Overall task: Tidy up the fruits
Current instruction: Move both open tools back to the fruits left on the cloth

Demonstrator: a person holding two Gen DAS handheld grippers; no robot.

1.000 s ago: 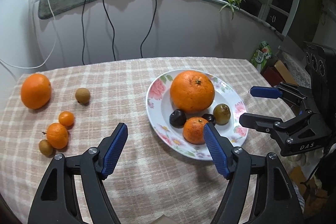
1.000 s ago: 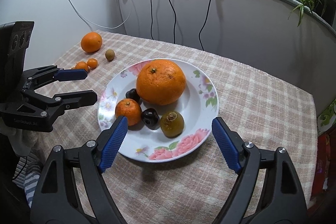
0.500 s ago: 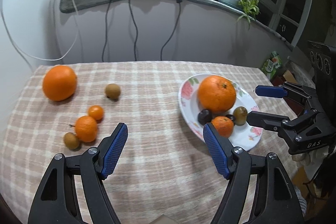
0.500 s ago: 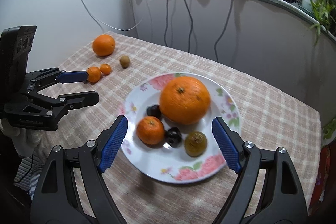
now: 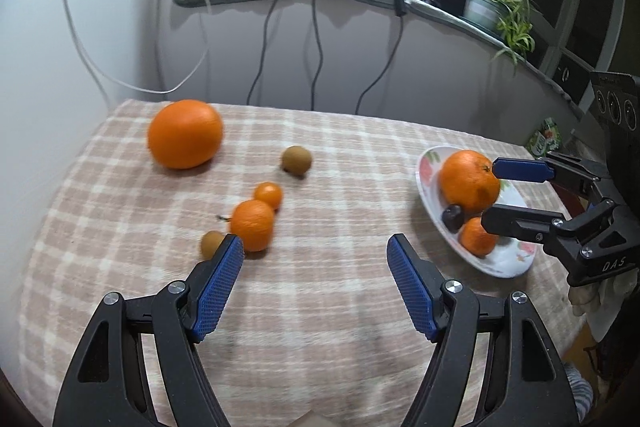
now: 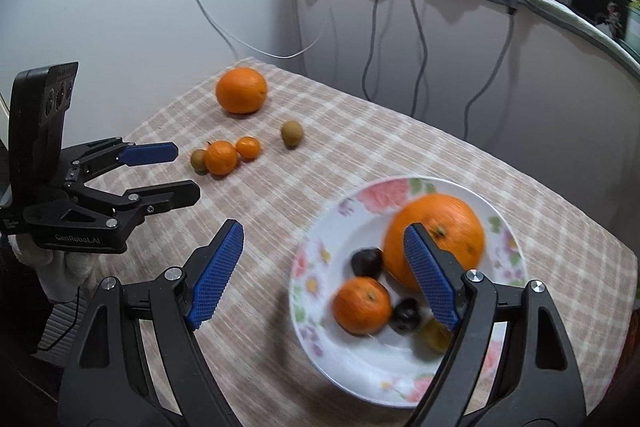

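My left gripper [image 5: 315, 251] is open and empty above the checked cloth, its left finger just in front of a small brown fruit [image 5: 211, 244] and a mandarin [image 5: 252, 225]. Beyond them lie a tiny tangerine [image 5: 268, 195], a kiwi [image 5: 296, 159] and a large orange [image 5: 185, 133]. My right gripper [image 6: 323, 233] is open and empty over the left rim of the floral plate [image 6: 320, 267]. The plate holds a big orange [image 6: 456, 219], a mandarin [image 6: 362, 305], two dark fruits [image 6: 366, 261] and a greenish fruit partly hidden by my right finger.
The cloth-covered table [image 5: 320, 327] stands against a white wall, with cables [image 5: 316, 39] hanging from a ledge behind it. On the ledge are a potted plant [image 5: 496, 7] and chargers. The table edge drops off close behind the plate on the right.
Both grippers have swung to the left. The loose fruits now sit nearer the left gripper, and the plate has slid to the right in both views. Both jaws stayed open.
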